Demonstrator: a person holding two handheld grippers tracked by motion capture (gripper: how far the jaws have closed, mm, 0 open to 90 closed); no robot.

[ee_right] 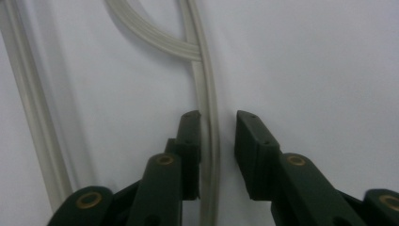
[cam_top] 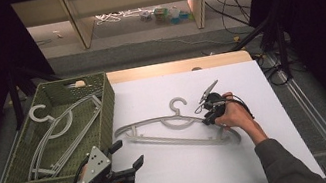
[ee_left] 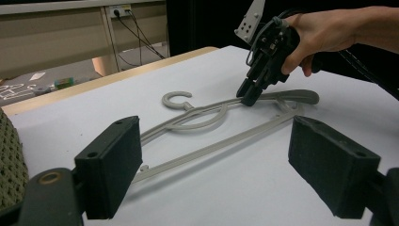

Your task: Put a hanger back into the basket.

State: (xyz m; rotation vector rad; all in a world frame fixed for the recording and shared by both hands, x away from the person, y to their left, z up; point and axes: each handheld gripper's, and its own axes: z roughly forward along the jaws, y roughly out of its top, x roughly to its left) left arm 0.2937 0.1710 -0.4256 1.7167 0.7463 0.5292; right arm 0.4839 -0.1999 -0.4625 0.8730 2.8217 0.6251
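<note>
A grey hanger (cam_top: 173,129) is found lying flat on the white table (cam_top: 176,180), to the right of a green basket (cam_top: 108,103). Two more hangers (cam_top: 56,133) are seen lying inside the basket.

The right gripper (cam_top: 208,120) is lowered onto the hanger's upper arm, right of the hook (cam_top: 178,104). In the right gripper view the arm (ee_right: 209,155) is seen running between the two jaws: the left pad (ee_right: 190,150) is touching it, while a narrow gap is left at the right pad (ee_right: 251,150). The jaws are therefore nearly closed around the arm, but a full clamp is not shown.

The left gripper (cam_top: 129,156) is held near the table's front edge, just beside the basket's corner, well apart from the hanger. Its jaws are spread wide, with nothing between the pads (ee_left: 110,169).
</note>
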